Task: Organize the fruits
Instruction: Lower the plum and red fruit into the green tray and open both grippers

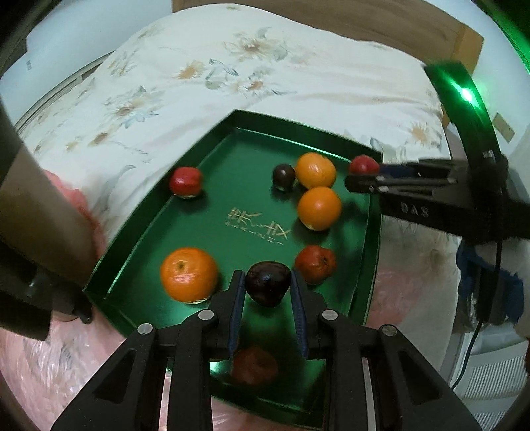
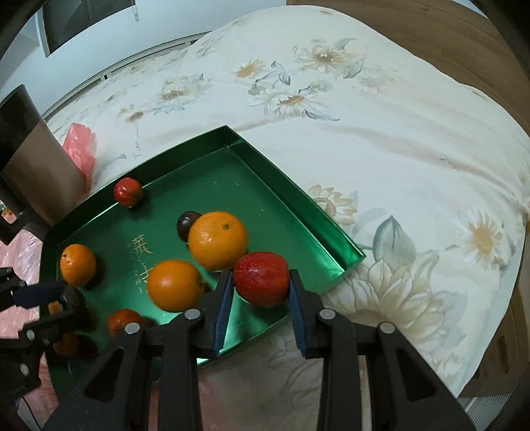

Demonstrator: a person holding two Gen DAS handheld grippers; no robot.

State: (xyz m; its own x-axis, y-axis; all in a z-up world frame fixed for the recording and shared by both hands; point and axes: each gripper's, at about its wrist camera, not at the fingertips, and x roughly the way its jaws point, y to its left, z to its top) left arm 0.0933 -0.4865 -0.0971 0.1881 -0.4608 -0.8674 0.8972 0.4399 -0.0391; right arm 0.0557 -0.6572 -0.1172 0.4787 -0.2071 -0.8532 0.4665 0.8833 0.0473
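A green tray lies on the bed with loose fruit in it. My left gripper is shut on a dark plum just above the tray's near edge. My right gripper is shut on a red apple over the tray's right side. In the tray lie three oranges, another red apple, a small dark plum and two red-orange fruits, one partly hidden under my left fingers.
The tray rests on a floral duvet. Pink plastic spreads under the tray's near and left sides. A grey-brown upright object stands close to the tray's left edge. A wooden headboard runs along the back.
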